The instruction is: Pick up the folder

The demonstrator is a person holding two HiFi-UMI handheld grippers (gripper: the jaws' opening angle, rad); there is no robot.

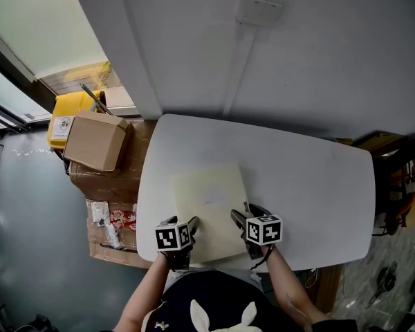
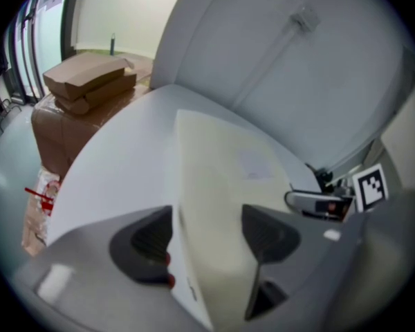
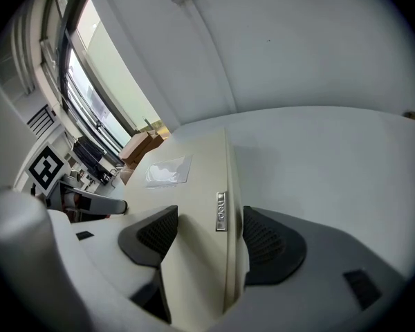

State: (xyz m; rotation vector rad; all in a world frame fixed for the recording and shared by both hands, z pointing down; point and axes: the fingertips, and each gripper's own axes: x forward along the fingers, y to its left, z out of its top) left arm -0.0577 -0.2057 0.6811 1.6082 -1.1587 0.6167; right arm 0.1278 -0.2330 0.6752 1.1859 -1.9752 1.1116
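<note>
1. On the white table (image 1: 318,185), near the person's edge, the cream folder (image 1: 209,199) lies flat, and by the head view it is not yet lifted.
2. The left gripper (image 1: 188,227) and right gripper (image 1: 243,216) sit at its near corners. Each is released, with jaws spread astride a side edge of the folder. Clamping and raising appear to remain.
3. Only the right gripper view shows a metal label (image 3: 221,211) on the folder's edge and a clear pocket (image 3: 167,171) on its cover.
4. Only the head view shows the folder's whole outline on the table.
</note>
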